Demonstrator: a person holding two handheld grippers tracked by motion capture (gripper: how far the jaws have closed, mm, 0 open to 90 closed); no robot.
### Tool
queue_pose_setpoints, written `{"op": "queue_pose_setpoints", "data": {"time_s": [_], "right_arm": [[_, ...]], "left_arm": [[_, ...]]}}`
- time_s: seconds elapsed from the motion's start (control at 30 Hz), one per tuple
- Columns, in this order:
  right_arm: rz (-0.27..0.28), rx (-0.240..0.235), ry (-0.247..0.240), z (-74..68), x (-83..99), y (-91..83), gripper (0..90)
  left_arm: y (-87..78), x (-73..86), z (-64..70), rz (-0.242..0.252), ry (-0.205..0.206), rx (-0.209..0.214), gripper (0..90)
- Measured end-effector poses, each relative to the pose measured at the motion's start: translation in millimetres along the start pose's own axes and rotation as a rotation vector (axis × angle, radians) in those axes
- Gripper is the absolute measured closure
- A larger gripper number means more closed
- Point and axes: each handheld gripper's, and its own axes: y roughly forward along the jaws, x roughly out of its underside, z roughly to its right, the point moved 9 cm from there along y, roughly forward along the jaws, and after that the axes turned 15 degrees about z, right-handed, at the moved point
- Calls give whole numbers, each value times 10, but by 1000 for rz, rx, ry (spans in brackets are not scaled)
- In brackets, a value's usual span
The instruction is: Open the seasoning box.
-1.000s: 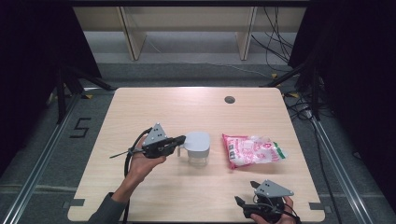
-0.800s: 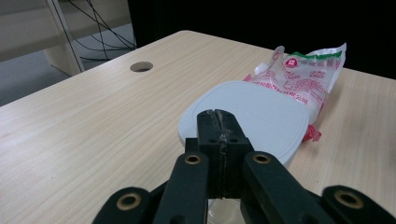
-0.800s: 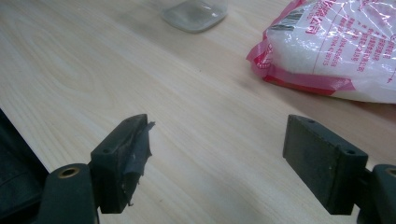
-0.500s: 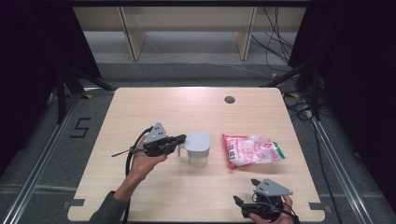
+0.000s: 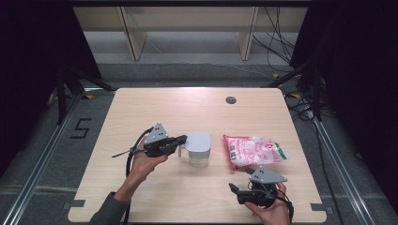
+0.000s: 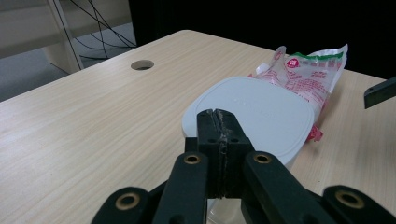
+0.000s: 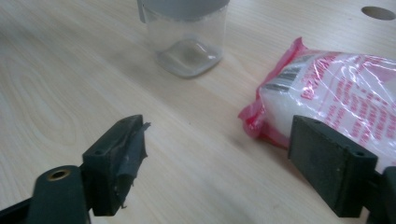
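Observation:
A clear container with a pale grey lid [image 5: 198, 143] stands mid-table; its lid [image 6: 261, 116] lies just past my left gripper's tips. My left gripper [image 5: 183, 138] [image 6: 218, 117] is shut, its tips at the lid's near edge, and nothing shows between the jaws. A pink and white plastic bag [image 5: 253, 151] [image 6: 308, 74] lies to the right of the container. My right gripper [image 5: 236, 192] [image 7: 224, 154] is held open near the table's front edge, just short of the bag [image 7: 336, 88]. The container's base [image 7: 187, 51] is farther off in that view.
The wooden table [image 5: 164, 108] has a round cable hole [image 5: 230, 100] [image 6: 142, 64] near its back edge. Cables and shelf legs lie on the floor beyond. Dark curtains flank both sides.
My right gripper has shifted a little forward, toward the bag. The left gripper has stayed at the lid's edge.

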Motion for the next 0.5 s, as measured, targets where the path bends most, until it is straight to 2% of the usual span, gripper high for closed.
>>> {"op": "queue_pose_setpoints", "data": {"time_s": [0.03, 0.1, 0.13, 0.17, 0.2, 0.27, 0.33, 0.47, 0.5], "right_arm": [[20, -8, -31, 22, -44, 66, 206], [21, -20, -29, 6, -60, 96, 202], [29, -20, -52, 10, -83, 132, 203], [15, -31, -35, -13, -86, 142, 207], [20, -50, -35, -27, -111, 217, 230], [20, -64, -36, -32, -114, 244, 245], [18, -52, -55, -2, -128, 283, 270], [34, -56, -40, 13, -184, 342, 353], [40, -60, -52, 22, -201, 350, 374]], "left_arm": [[1, -1, 1, 2, 0, -1, 886], [2, -5, -6, 4, 11, 9, 887], [1, -5, -8, 4, 10, 11, 888], [2, -4, -9, 7, 8, 13, 889], [2, -4, -8, 7, 8, 12, 891], [-1, -1, -3, 3, 7, 5, 891], [-1, -1, -3, 3, 6, 5, 891], [1, -3, -7, 6, 12, 11, 891], [1, -4, -8, 6, 13, 12, 891]]}}
